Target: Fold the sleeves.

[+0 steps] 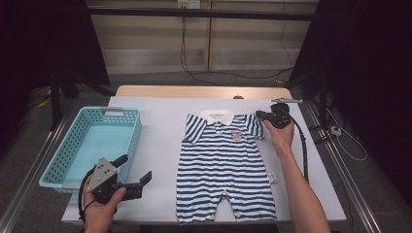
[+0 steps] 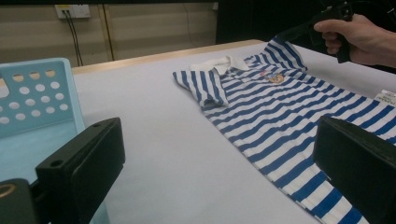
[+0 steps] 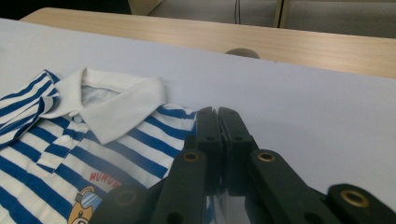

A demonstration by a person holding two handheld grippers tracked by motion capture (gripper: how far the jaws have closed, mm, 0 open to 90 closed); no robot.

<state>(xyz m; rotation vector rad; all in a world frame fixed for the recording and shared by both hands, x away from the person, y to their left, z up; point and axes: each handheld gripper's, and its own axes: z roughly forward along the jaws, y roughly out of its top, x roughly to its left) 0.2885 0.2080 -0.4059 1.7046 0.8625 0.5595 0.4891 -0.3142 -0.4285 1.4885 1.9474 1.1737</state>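
The striped romper (image 1: 224, 167) lay flat mid-frame, unfolded, only its sleeve (image 1: 255, 125) pinched in the closed right gripper (image 1: 262, 116); left gripper (image 1: 133, 170) waited open, holding nothing, beside the empty basket (image 1: 130, 133).

both forearms are bare, no sleeves showing. the left gripper (image 1: 138, 180) is black with a grey three-cornered plate and looping black cable. the right gripper (image 3: 218, 116) has black jaws with brass-ringed screw holes.

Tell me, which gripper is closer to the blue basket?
Left. The left gripper sits just beside the blue basket's near right corner; the right gripper is across the table, shut on the striped romper's sleeve.
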